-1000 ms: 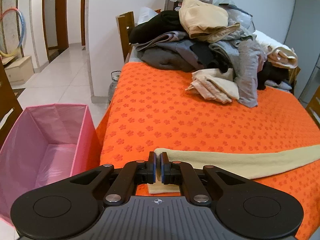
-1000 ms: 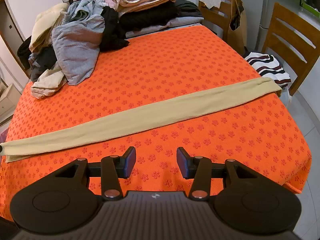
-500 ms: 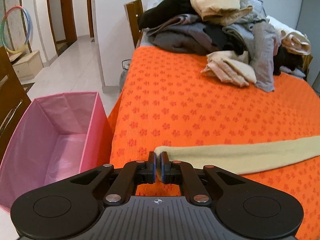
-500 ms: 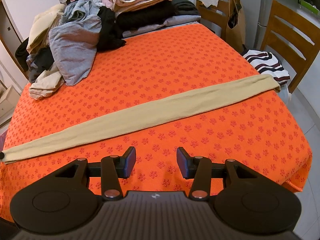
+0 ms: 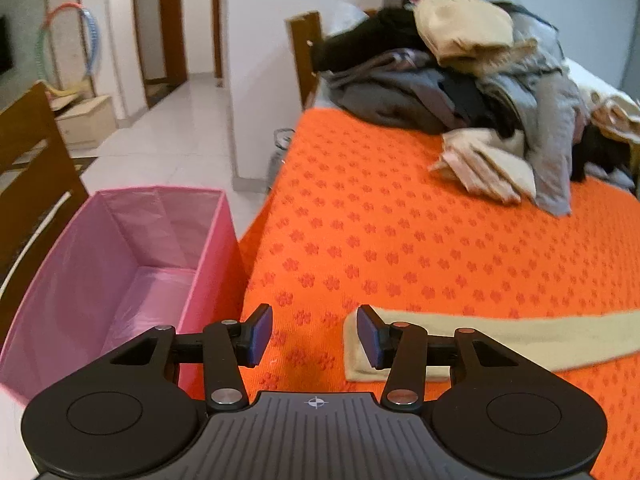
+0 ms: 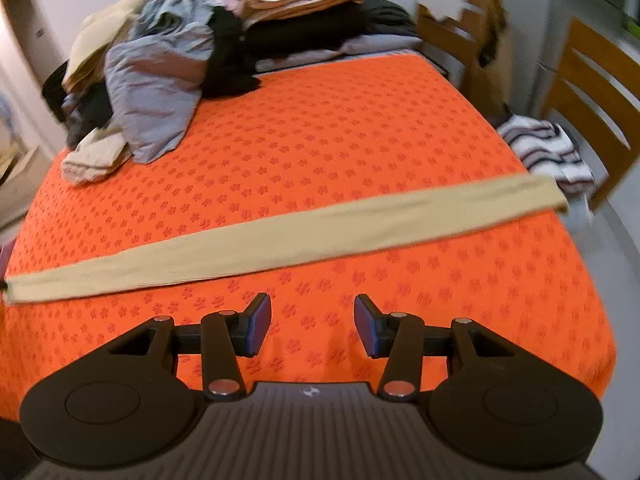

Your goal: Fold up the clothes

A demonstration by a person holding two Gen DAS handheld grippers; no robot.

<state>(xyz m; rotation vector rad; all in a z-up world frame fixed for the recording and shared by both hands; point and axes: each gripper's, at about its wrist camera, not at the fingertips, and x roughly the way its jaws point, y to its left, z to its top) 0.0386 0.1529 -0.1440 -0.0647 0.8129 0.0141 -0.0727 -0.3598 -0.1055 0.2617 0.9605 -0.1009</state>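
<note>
A long beige garment folded into a narrow strip (image 6: 280, 240) lies flat across the orange patterned table cover (image 6: 320, 128), from the left edge to the right edge. In the left wrist view its left end (image 5: 500, 336) lies just under and right of my left gripper (image 5: 314, 336), which is open and empty. My right gripper (image 6: 310, 326) is open and empty, hovering over the front of the table, nearer than the middle of the strip.
A heap of unfolded clothes (image 6: 160, 68) fills the back of the table. A pink fabric bin (image 5: 120, 264) stands on the floor at the left. Wooden chairs (image 6: 592, 92) stand at the right, one holding a striped garment (image 6: 548, 152).
My left gripper opened and let go of the strip's left end, which now lies on the table. The right gripper stayed open and drifted slightly.
</note>
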